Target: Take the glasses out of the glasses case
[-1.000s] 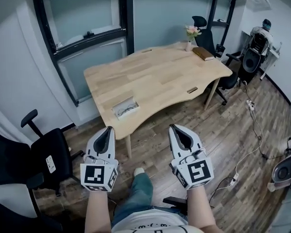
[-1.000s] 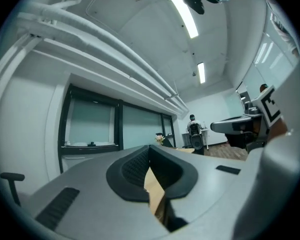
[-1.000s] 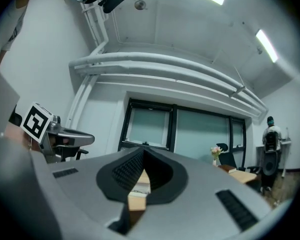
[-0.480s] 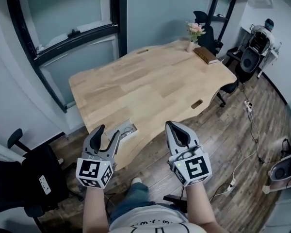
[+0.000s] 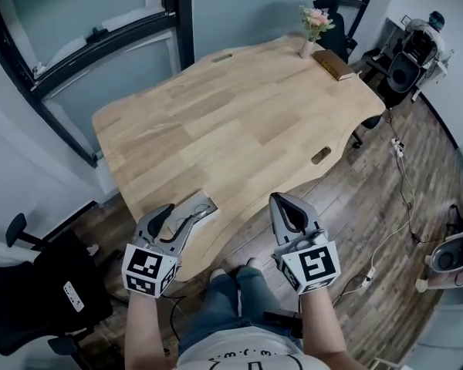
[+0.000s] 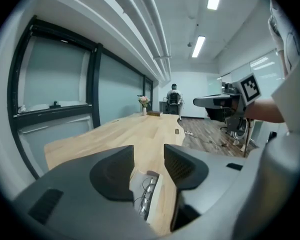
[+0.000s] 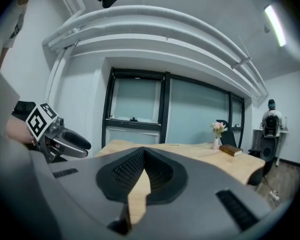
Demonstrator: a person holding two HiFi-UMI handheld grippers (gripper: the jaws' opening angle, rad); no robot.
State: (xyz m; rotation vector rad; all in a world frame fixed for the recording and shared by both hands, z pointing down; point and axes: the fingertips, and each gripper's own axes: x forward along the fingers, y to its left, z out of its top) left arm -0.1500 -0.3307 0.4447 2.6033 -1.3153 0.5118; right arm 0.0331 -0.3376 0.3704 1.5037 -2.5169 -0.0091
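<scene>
An open light-coloured glasses case point(image 5: 201, 204) lies at the front left edge of the wooden table point(image 5: 239, 122), with dark-framed glasses point(image 6: 146, 191) inside it. My left gripper point(image 5: 177, 218) hangs just short of the case. Its jaws are opening and nothing is pressed between them. In the left gripper view the case point(image 6: 152, 184) shows low in the gap of the left gripper point(image 6: 149, 154). My right gripper point(image 5: 281, 200) is shut and empty, over the floor just off the table's front edge. Its jaws meet tip to tip in the right gripper view point(image 7: 143, 153).
A vase of flowers point(image 5: 315, 23) and a brown book point(image 5: 333, 64) stand at the table's far right corner. A black office chair point(image 5: 46, 299) is at my left. A person point(image 5: 426, 33) sits at another desk far right. Cables point(image 5: 401, 160) run over the wooden floor.
I have come closer to the table and both grippers moved forward and down to its front edge. The left jaws went from shut to open. The right stayed shut.
</scene>
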